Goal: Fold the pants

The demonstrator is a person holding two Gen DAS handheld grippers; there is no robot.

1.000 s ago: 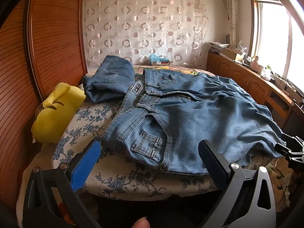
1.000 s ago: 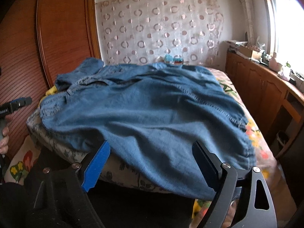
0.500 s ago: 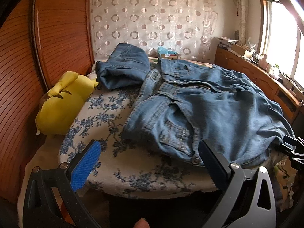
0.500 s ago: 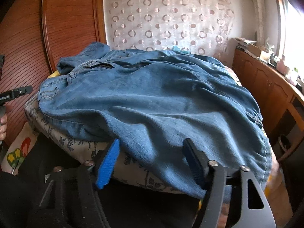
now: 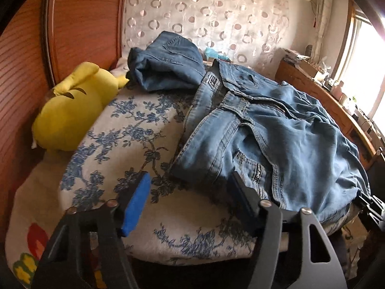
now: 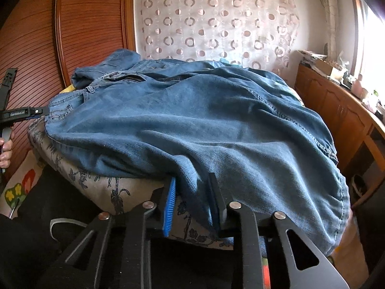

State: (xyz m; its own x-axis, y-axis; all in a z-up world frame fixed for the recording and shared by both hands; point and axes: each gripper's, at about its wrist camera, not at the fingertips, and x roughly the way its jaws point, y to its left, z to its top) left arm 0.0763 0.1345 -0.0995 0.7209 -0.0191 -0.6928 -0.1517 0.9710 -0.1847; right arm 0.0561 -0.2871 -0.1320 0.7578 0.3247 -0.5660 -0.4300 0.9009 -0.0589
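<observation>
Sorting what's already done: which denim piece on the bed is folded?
The darker jeans by the yellow plush, a compact bundle; the lighter pants lie spread out.

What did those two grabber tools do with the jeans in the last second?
The right gripper moved in and narrowed its jaws around a fold at the near edge of the jeans. The left gripper came closer to the waistband, jaws open. The folded jeans and yellow plush toy stayed put.

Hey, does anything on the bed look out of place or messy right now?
The jeans lie rumpled, their cloth hanging off the bed's near edge by the right gripper. A second denim piece sits bunched near the yellow plush toy.
</observation>
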